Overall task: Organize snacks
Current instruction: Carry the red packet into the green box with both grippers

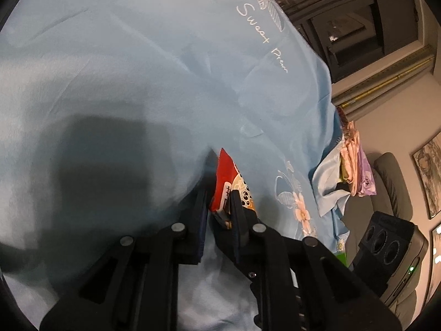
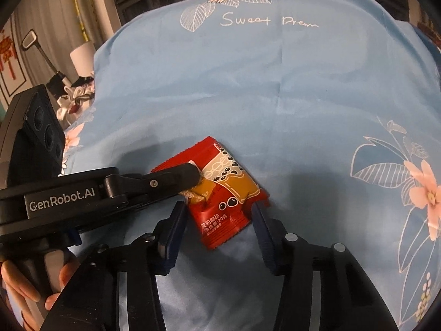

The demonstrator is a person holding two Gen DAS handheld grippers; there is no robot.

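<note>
A red and gold snack packet (image 2: pixel 220 190) lies on the light blue cloth (image 2: pixel 248 88). My left gripper (image 1: pixel 219 193) is shut on the packet (image 1: pixel 228 184) at its left edge; in the right wrist view it comes in from the left (image 2: pixel 190 175). My right gripper (image 2: pixel 219 215) is open, its two fingers on either side of the packet's near end, not closed on it.
The blue flowered cloth covers the whole surface. Folded pink and purple cloths (image 1: pixel 355 162) lie at its right edge in the left wrist view. A grey armchair (image 1: pixel 391 182) stands beyond that edge. A lamp and clutter (image 2: pixel 77 82) sit past the left edge.
</note>
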